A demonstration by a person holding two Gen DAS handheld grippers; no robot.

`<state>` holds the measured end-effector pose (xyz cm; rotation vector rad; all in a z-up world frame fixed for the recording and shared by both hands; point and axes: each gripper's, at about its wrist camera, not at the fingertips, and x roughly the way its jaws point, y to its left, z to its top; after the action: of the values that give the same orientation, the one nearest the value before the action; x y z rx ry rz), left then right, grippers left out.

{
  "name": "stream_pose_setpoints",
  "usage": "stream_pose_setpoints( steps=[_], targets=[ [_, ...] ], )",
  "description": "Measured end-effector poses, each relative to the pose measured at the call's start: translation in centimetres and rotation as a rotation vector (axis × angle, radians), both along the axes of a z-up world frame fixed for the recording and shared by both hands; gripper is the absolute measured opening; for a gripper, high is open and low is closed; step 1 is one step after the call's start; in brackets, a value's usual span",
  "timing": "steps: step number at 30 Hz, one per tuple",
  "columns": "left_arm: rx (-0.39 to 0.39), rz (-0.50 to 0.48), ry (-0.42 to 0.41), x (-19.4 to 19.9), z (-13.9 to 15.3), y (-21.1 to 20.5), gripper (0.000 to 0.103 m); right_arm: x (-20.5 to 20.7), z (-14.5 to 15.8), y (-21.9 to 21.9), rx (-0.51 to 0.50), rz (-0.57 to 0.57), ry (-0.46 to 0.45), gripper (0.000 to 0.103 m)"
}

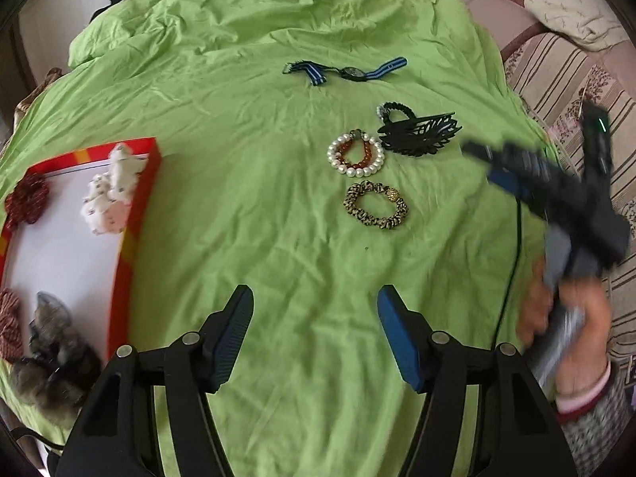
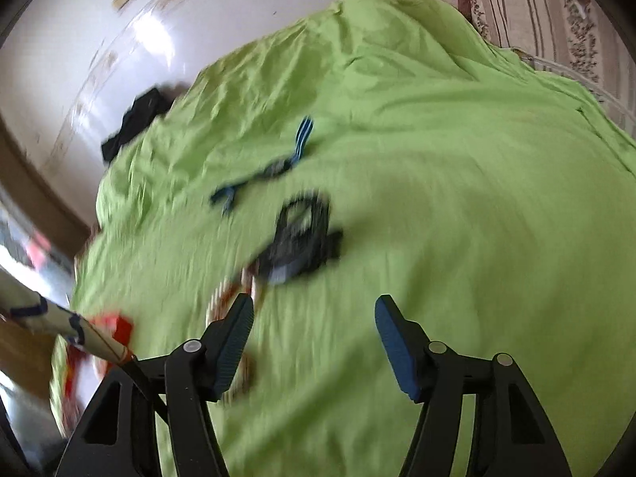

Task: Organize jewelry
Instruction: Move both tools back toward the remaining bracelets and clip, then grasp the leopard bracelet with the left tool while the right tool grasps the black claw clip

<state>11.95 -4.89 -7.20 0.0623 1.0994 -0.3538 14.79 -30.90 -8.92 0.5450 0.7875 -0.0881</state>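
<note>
A green sheet (image 1: 278, 206) covers the bed and fills most of both views. At its left edge lies a red box (image 1: 139, 214) with a white floor; inside it are a white fluffy scrunchie (image 1: 109, 194), a dark red one (image 1: 26, 202) and a grey furry piece (image 1: 51, 361) near the front corner.

The left tool (image 1: 316, 334) hangs over bare sheet at the near side, its jaws standing well apart with nothing between them. The right tool (image 2: 314, 338), seen blurred at the right of the left view with a hand (image 1: 564, 338) on its grip, is likewise spread wide and empty — its own view is smeared, with the jewelry just beyond its fingertips.

In the middle of the sheet, well apart from the box, lie the loose pieces: a watch (image 1: 349, 72) with a blue striped strap farthest away, a black hair claw (image 1: 417, 135) with a black hair tie touching its far side, a pearl bracelet (image 1: 355, 157) just left of the claw with an amber chain lying across it, and a leopard-print scrunchie (image 1: 375, 204) nearest.
</note>
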Motion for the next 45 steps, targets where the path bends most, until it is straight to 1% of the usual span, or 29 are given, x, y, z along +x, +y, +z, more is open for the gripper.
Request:
stream_pose_setpoints(
  steps=[2,5,6,7,8,11,12,14,16,17,18,19,20,22,24,26,30,32,33,34,35,36,37,40,41,42,43,45],
  targets=[
    [-0.014,0.002,0.009,0.9,-0.6,-0.6,0.064,2.2,-0.6,-1.0,0.042,-0.015,-0.007,0.072],
    [-0.031,-0.009,0.028,2.3,-1.3,-1.9,0.064,4.5,-2.0,-1.3,0.083,0.006,-0.002,0.071],
    [-0.036,-0.015,0.033,2.8,-1.6,-2.5,0.064,4.9,-2.5,-1.3,0.089,0.027,0.011,0.054],
    [-0.042,-0.021,0.034,3.3,-1.9,-3.1,0.064,5.2,-3.0,-1.1,0.092,0.047,0.03,0.012],
    [-0.047,-0.025,0.036,3.8,-2.1,-3.6,0.064,5.4,-3.5,-1.1,0.107,0.064,0.058,0.012],
    [-0.07,-0.036,0.051,5.4,-3.0,-5.3,0.064,4.8,-3.1,-1.7,0.125,0.045,0.05,0.009],
    [-0.074,-0.042,0.07,6.2,-3.5,-6.0,0.064,4.5,-2.8,-1.8,0.127,0.04,0.043,0.008],
    [-0.089,-0.044,0.096,7.1,-4.3,-6.7,0.059,3.6,-2.2,-2.1,0.142,0.032,0.044,0.007],
    [-0.092,-0.036,0.127,8.2,-5.1,-7.2,0.042,2.8,-2.1,-2.4,0.158,0.027,0.051,0.006],
    [-0.101,-0.031,0.139,8.6,-5.5,-7.3,0.038,2.0,-2.0,-2.6,0.168,0.018,0.056,0.006],
    [-0.107,-0.019,0.159,9.1,-6.1,-7.4,0.025,1.4,-1.9,-2.8,0.174,0.012,0.058,0.006],
    [-0.102,-0.008,0.175,9.4,-6.6,-7.4,0.007,0.9,-1.7,-3.0,0.18,0.003,0.058,0.006],
    [-0.098,0.005,0.195,9.6,-7.0,-7.3,0.006,0.0,-1.3,-3.1,0.185,-0.008,0.052,0.006],
    [-0.108,0.019,0.194,9.3,-6.8,-7.0,0.006,-1.0,-0.8,-3.2,0.183,-0.016,0.041,0.004],
    [-0.108,0.011,0.187,8.5,-6.0,-6.7,0.006,-2.2,-0.1,-2.9,0.169,-0.013,0.028,0.004],
    [-0.112,-0.016,0.169,7.3,-4.7,-6.1,0.006,-3.0,0.3,-2.5,0.161,-0.005,0.026,0.004],
    [-0.14,-0.044,0.149,4.6,-2.8,-3.8,0.006,-5.7,0.3,-1.8,0.166,0.003,0.027,0.004],
    [-0.139,-0.04,0.138,3.6,-2.5,-2.7,0.006,-6.9,0.1,-1.6,0.148,-0.001,0.03,0.005],
    [-0.134,-0.038,0.134,3.4,-2.5,-2.3,0.006,-7.1,0.0,-1.6,0.149,-0.007,0.03,0.012],
    [-0.13,-0.035,0.136,3.3,-2.6,-2.1,0.006,-7.2,-0.3,-1.8,0.157,-0.011,0.03,0.039],
    [-0.123,-0.027,0.143,3.4,-2.8,-1.8,0.006,-6.9,-0.5,-2.1,0.17,-0.021,0.028,0.05],
    [-0.122,-0.015,0.151,3.4,-3.1,-1.3,0.006,-6.7,-0.5,-2.4,0.175,-0.032,0.015,0.072],
    [-0.128,-0.008,0.156,3.4,-3.2,-0.9,0.006,-6.5,-0.5,-2.6,0.179,-0.043,-0.006,0.077],
    [-0.139,0.002,0.142,3.7,-3.3,-0.4,0.006,-4.7,-0.3,-2.8,0.154,-0.041,-0.029,0.077],
    [-0.139,0.008,0.133,3.7,-3.3,-0.3,0.008,-3.6,-0.4,-2.8,0.134,-0.037,-0.034,0.077],
    [-0.14,0.008,0.131,3.9,-3.4,-0.3,0.013,-2.9,-0.5,-2.7,0.127,-0.036,-0.033,0.077],
    [-0.142,0.007,0.135,4.0,-3.6,-0.4,0.019,-2.0,-0.8,-2.7,0.123,-0.028,-0.034,0.077],
    [-0.137,0.004,0.139,4.4,-4.2,-0.7,0.027,-0.6,-1.6,-2.6,0.115,-0.014,-0.022,0.077]
  ],
)
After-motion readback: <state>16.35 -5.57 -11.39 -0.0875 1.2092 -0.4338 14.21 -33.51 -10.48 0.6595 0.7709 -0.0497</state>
